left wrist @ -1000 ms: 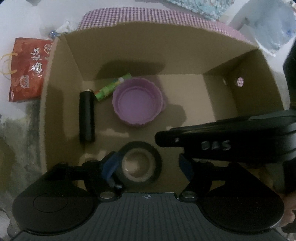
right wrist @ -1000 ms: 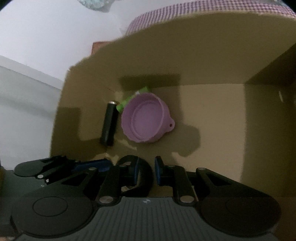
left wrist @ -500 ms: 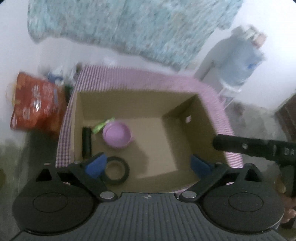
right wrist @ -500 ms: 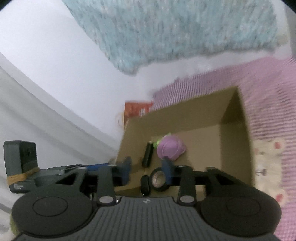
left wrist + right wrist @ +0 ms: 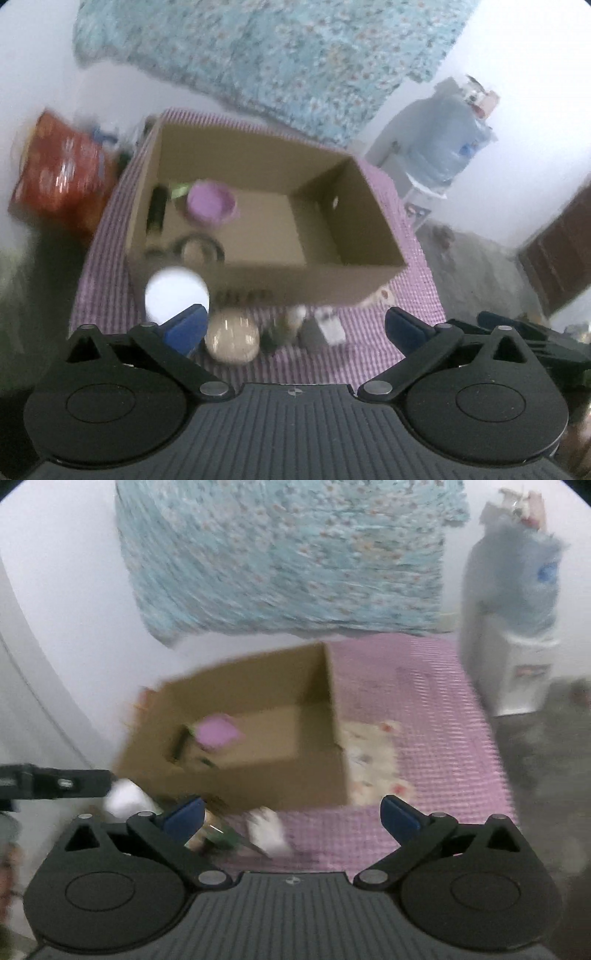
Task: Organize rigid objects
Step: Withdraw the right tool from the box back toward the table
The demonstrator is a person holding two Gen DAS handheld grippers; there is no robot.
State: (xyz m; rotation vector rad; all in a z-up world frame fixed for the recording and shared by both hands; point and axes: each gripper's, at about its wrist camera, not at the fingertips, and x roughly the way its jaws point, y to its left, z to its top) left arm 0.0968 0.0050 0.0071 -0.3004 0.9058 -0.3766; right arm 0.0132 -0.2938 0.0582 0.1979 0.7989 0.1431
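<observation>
An open cardboard box (image 5: 258,291) stands on a purple checked cloth (image 5: 369,354). Inside lie a purple bowl (image 5: 210,202), a black cylinder (image 5: 157,208), a green tube (image 5: 179,190) and a black tape roll (image 5: 199,251). My left gripper (image 5: 293,321) hangs above and in front of the box, its jaws opening with nothing between them. My right gripper (image 5: 291,808) is also back from the box (image 5: 258,782), jaws opening, nothing held. In front of the box sit a white round thing (image 5: 176,295), a beige round thing (image 5: 232,338) and small blurred items (image 5: 325,326).
A red bag (image 5: 59,173) lies left of the box. A water dispenser with a bottle (image 5: 443,147) stands at the right, beside a brown door (image 5: 554,251). A floral blue cloth (image 5: 277,55) hangs on the wall behind. The left gripper's finger (image 5: 55,782) shows at the right view's left edge.
Both grippers have pulled back and up out of the box. The left let go of the tape roll; the right opened wide and left a small black object inside.
</observation>
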